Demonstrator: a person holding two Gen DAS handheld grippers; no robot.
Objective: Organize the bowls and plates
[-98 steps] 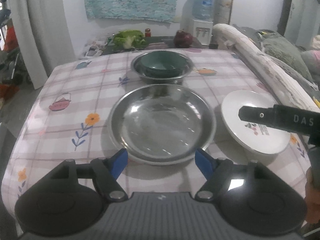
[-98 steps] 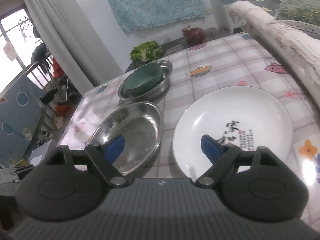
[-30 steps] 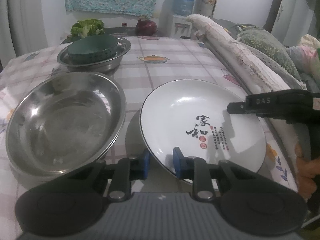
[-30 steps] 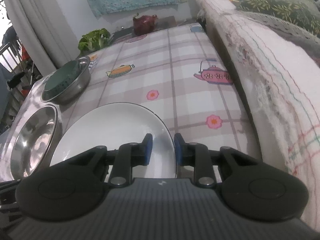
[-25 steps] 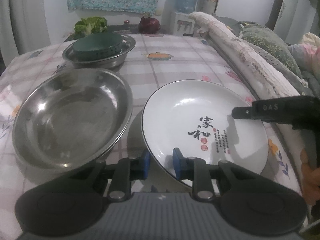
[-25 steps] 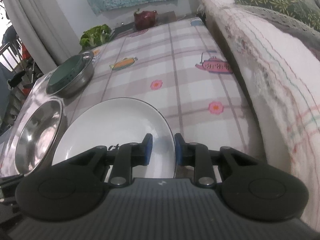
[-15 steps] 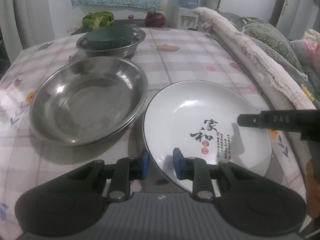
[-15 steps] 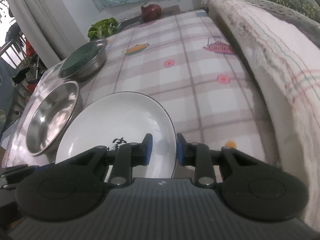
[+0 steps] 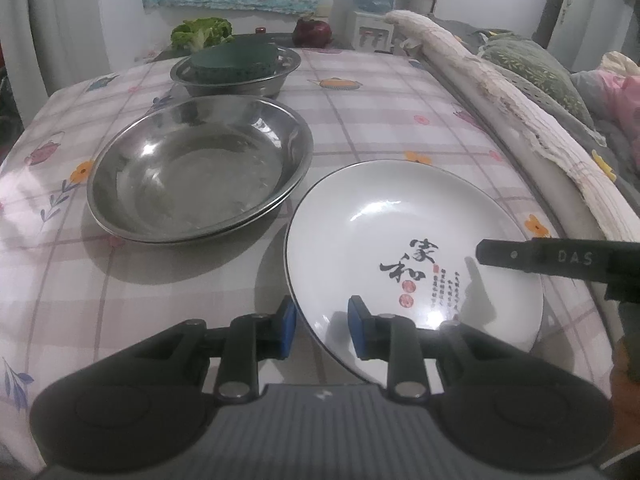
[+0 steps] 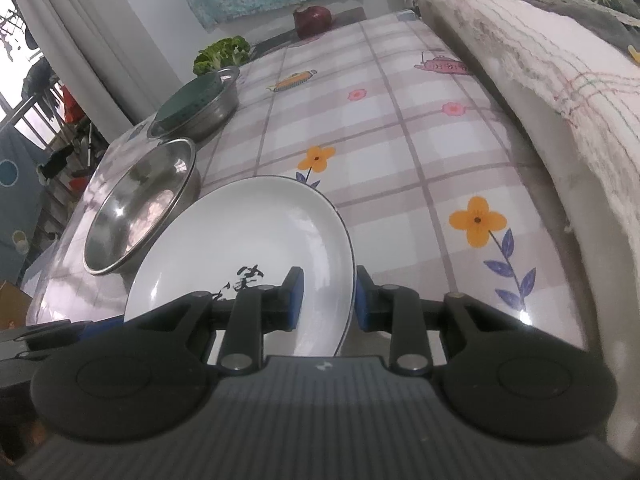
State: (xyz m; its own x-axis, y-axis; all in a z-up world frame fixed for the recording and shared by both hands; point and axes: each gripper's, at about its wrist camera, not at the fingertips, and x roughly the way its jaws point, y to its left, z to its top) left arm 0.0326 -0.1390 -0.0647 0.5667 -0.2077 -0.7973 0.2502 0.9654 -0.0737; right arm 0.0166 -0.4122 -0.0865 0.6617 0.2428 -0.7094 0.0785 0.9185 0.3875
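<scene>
Checked tablecloth (image 9: 380,128) printed with flowers and teapots, spread over the whole table. Along its right edge, a rolled cream blanket (image 9: 500,92).

Large steel basin (image 9: 200,168) toward the left, resting on the cloth — shallow, shiny, nothing in it. Just behind it, a smaller steel bowl (image 9: 256,76) with a green bowl (image 9: 234,62) nested inside, the green rim standing above the steel one.

White plate (image 9: 400,240) with black calligraphy and a thin dark rim, to the right of the basin and close to it, not touching. Lifted off the cloth and tilted, its shadow visible beneath on the left side; seen from the right wrist, the white plate (image 10: 248,248) rose at a slant with its near-right edge lowest.

Left gripper (image 9: 322,326) closed to a narrow gap on the plate's near-left rim, one blue pad (image 9: 287,330) under the edge and the other on the inner face. Right gripper (image 10: 327,298) likewise pinched on the plate's right rim, blue pads either side of the edge; from the left wrist view, only its black finger marked DAS reaching in over the plate.

Farther back, beyond the table — a head of green lettuce (image 9: 202,34) and a dark red round pot (image 9: 312,32).
</scene>
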